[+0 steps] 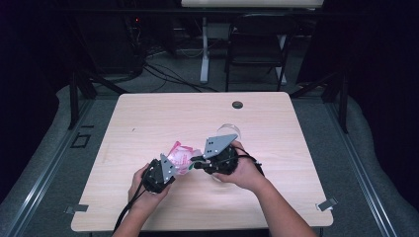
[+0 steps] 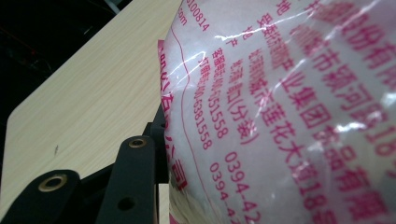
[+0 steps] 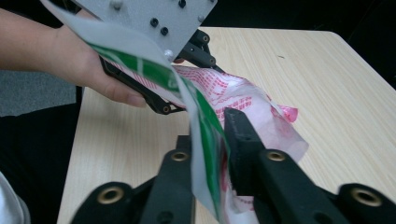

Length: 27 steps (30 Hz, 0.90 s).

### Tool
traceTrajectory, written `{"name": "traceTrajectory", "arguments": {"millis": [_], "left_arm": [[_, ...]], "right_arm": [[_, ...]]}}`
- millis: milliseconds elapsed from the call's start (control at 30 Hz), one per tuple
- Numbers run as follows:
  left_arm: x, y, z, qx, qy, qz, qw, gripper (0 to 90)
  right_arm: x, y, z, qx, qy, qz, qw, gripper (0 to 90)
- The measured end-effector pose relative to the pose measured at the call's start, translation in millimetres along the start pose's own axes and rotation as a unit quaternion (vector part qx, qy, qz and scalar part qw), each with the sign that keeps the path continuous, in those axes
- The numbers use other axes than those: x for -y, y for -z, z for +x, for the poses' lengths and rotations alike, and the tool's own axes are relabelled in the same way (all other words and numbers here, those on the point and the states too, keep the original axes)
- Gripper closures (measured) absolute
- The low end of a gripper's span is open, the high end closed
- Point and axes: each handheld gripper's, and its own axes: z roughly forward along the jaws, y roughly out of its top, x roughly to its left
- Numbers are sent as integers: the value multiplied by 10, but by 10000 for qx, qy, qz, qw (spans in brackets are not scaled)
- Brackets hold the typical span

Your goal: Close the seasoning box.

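Both tools meet over the near middle of the tabletop (image 1: 148, 113), with a plastic packet (image 1: 180, 157) printed in pink-red characters hanging between them, off the wood. The left hand-held gripper (image 1: 169, 168) grasps the packet's body: in the left gripper view the filled, glossy film (image 2: 280, 107) presses close against the black jaw. The right hand-held gripper (image 3: 210, 154) is clenched on the packet's flat green-and-white edge strip (image 3: 205, 135), which stands pinched between its two jaws in the right gripper view.

The step in hand looks like opening the packet by pulling the edge apart. To do it well, the left grip should sit firm on the body while the right pulls away steadily along the seam, not jerking, since thin film can tear sideways and spill the white contents. A clear glass (image 1: 230, 130) stands just behind the right hand (image 1: 244, 173); keeping the opening turned upward and near that glass would seem wise.
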Motion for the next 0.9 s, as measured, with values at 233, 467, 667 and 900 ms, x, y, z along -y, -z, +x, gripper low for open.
{"name": "traceTrajectory", "arguments": {"millis": [233, 467, 667, 900], "left_arm": [[-43, -41, -26, -63, -158, -60, 9998, 598], [-74, -50, -19, -203, -198, -134, 9995, 598], [-94, -81, -30, -207, -296, -175, 9992, 598], [-153, -85, -40, -321, -505, -224, 9980, 599]], "right_arm": [[22, 42, -13, -11, -354, 85, 9993, 899], [25, 66, -33, -35, -521, 8, 9986, 900], [51, 81, -64, -109, -713, 9, 9974, 900], [91, 121, -115, -173, -892, -72, 9958, 900]]}}
